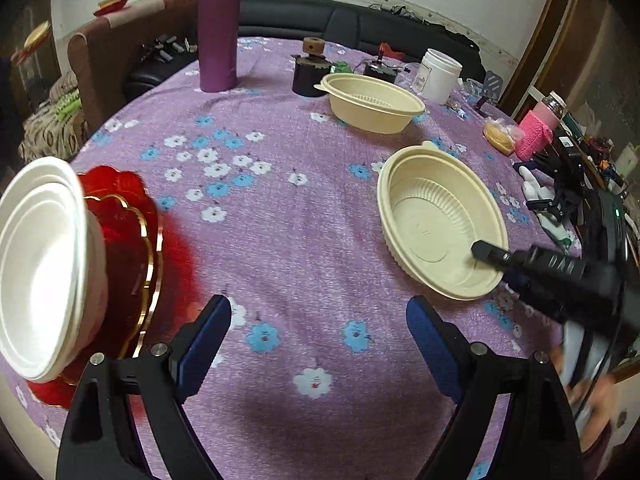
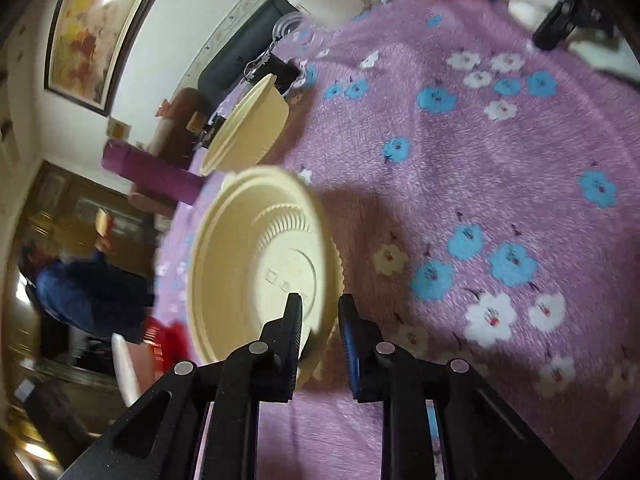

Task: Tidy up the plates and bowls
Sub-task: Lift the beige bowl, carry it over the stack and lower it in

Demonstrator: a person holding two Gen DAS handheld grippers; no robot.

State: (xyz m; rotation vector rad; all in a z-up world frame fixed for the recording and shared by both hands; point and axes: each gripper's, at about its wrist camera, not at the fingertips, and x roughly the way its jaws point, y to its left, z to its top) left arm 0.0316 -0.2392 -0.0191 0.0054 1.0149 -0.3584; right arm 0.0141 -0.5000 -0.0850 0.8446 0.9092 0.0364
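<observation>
A cream ribbed bowl (image 1: 432,216) (image 2: 256,264) sits near the right side of the purple flowered tablecloth (image 1: 280,240). My right gripper (image 2: 320,304) (image 1: 496,268) is shut on its near rim, one finger inside and one outside. A second cream bowl (image 1: 374,102) (image 2: 248,128) stands further back. At the left, stacked white bowls (image 1: 40,264) rest on red plates with gold rims (image 1: 132,248). My left gripper (image 1: 318,308) hangs open over bare cloth, nothing between its fingers.
A tall purple bottle (image 1: 219,28), a dark pot (image 1: 310,70) and a white jar (image 1: 440,74) stand at the back. A bagged bun (image 1: 499,136), a pink holder (image 1: 536,136) and black gear (image 1: 564,192) crowd the right edge. A person in blue (image 2: 92,292) is beyond the table.
</observation>
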